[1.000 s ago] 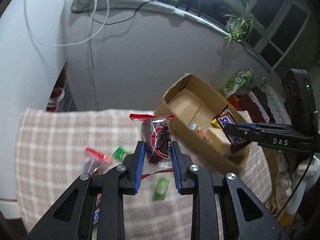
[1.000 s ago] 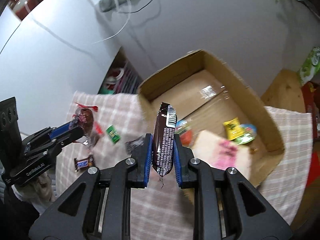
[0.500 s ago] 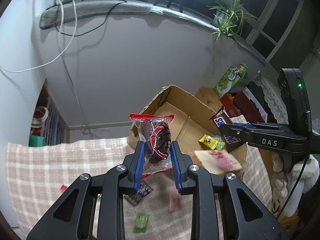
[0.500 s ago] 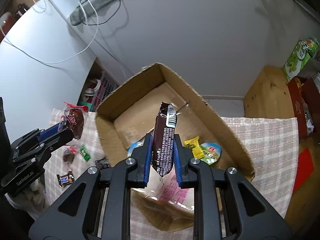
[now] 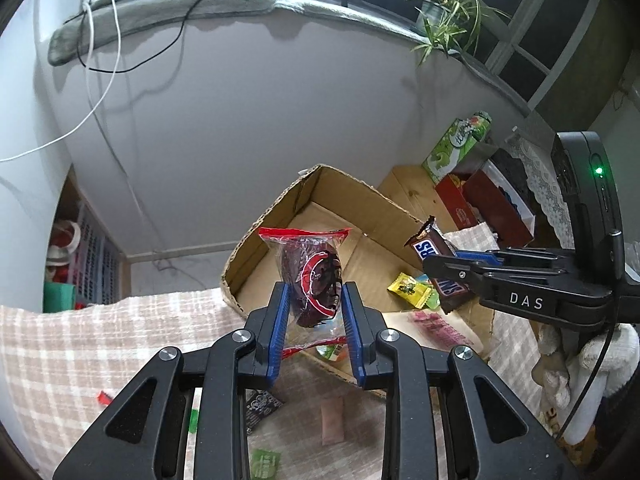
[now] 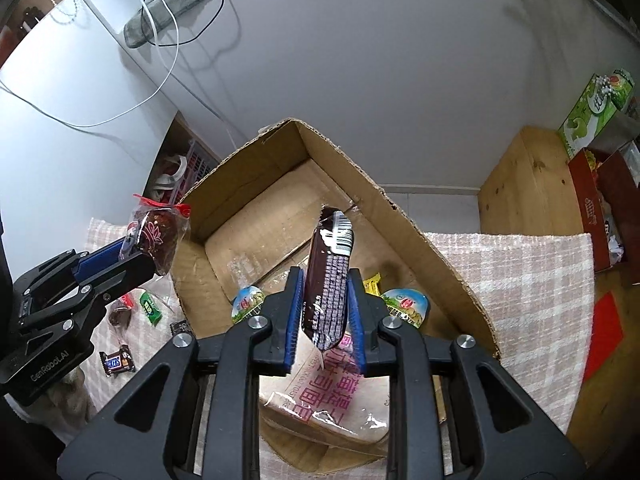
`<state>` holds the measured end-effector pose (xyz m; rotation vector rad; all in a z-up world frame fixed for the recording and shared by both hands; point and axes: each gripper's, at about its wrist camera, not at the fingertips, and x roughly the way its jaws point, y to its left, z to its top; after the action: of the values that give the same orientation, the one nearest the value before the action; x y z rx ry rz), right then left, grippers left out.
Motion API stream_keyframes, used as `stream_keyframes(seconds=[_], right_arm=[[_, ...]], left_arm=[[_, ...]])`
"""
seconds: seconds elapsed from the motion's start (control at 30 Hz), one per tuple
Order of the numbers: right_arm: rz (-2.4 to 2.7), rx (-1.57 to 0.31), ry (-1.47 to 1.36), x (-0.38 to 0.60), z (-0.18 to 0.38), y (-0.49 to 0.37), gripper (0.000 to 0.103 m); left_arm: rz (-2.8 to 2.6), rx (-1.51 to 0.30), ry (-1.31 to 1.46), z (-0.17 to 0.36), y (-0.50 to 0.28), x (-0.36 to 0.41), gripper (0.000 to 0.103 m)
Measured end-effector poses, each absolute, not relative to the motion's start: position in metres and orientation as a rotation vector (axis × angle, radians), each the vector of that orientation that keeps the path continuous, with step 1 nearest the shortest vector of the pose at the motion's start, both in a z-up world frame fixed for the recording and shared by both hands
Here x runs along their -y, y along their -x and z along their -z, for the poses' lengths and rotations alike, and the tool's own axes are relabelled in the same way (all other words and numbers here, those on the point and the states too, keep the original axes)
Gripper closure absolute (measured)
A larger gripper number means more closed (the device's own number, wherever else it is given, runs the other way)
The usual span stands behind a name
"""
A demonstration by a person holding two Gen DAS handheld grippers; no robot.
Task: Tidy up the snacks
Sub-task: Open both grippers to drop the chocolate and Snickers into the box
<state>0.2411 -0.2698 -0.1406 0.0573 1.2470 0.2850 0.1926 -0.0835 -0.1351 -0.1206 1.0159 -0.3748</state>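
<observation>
Left claw [image 5: 313,312] grips a red-sealed dark snack pouch [image 5: 312,276] near the cardboard box [image 6: 400,216] at its 9 o'clock edge; right claw [image 6: 325,312] clamps a Snickers bar [image 6: 328,276] above the box interior.

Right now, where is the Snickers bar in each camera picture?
Left wrist view: the Snickers bar is at the right, sideways, clamped in the right hand-held gripper above the box.
Right wrist view: the same bar stands upright at centre, barcode side showing.
Shared landmark: the open cardboard box behind it in both views.
</observation>
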Motion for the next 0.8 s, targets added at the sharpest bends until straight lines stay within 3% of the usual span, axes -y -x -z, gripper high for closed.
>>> stream_keyframes(seconds=[0.6, 0.63, 0.7, 0.8], right_arm=[[-0.297, -1.21, -0.028, 0.261, 0.124, -0.224, 0.068], [-0.302, -1.206, -0.024, 0.26, 0.122, -0.222, 0.066], [-0.318, -1.187, -0.016, 0.258, 0.118, -0.215, 0.038], [-0.348, -1.147, -0.016, 0.255, 0.111, -0.204, 0.035]], left_arm=[[0.353, -0.993, 0.145, 0.126, -0.183, 0.066, 0.077], [0.351, -0.99, 0.145, 0.124, -0.182, 0.065, 0.077], [0.346, -0.981, 0.148, 0.12, -0.177, 0.059, 0.077], [0.329, -0.969, 0.156, 0.115, -0.167, 0.045, 0.077]])
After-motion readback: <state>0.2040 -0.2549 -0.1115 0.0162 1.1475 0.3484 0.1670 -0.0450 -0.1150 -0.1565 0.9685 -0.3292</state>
